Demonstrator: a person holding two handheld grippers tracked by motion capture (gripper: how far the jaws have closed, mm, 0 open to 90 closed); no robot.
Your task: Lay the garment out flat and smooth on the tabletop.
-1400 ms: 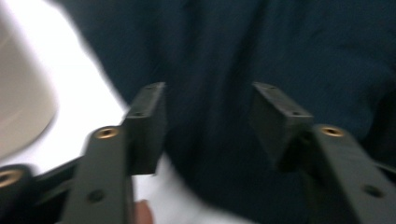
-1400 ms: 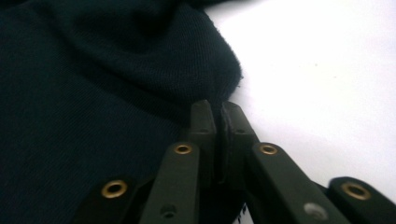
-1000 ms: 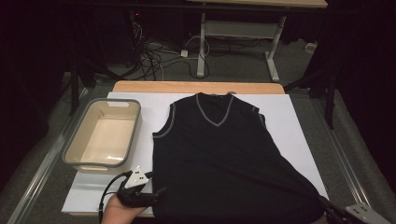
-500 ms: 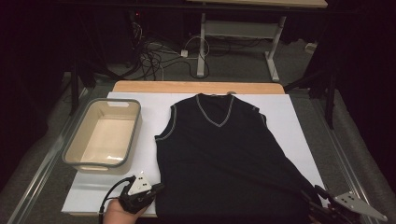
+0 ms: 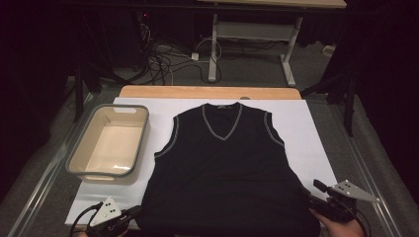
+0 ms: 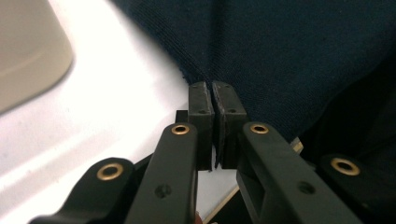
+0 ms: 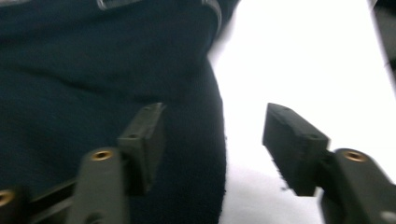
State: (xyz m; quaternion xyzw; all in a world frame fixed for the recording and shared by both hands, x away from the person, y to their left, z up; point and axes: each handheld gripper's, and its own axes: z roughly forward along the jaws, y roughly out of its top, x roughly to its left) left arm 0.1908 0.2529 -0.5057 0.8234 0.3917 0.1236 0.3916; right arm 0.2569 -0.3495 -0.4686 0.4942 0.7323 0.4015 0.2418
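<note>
Black knitted sleeveless vest with grey-trimmed V-neck (image 5: pixel 222 168) lying flat, face up, on white sheet covering counter (image 5: pixel 306 133), hem toward person, likely being readied for folding; left gripper (image 6: pixel 213 100) pinching vest's near left hem corner, jaws clenched on fabric edge for hold; right gripper (image 7: pixel 212 140) straddling opposite side edge, jaws released, having just been opening then narrowing slightly, fabric between them ungripped; empty beige plastic tub with grey rim (image 5: pixel 109 143) sitting left of vest, apart, probably waiting for folded garment

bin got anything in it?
No: in the high view the beige bin left of the black sweater vest shows only its bare inside.
</note>
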